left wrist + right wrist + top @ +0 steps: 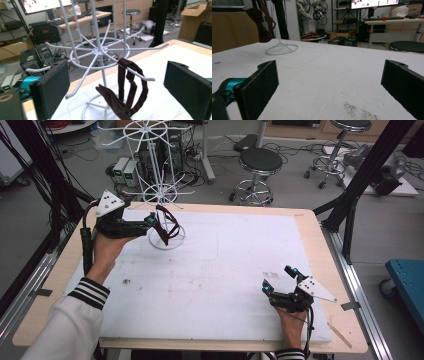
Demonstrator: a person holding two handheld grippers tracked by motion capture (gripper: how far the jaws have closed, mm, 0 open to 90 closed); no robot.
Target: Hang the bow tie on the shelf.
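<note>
While the dark strap (131, 86) hangs looped over one arm of the white wire rack (96, 51) at the far left of the table (305, 227), your left gripper (152, 220) sits just beside it with jaws spread, nothing pinched between them. Strap's lower end dangles near the rack's ring base. Your right gripper (277, 280) rests at the near right on the white mat (225, 265), jaws spread wide, well apart from the rack.
</note>
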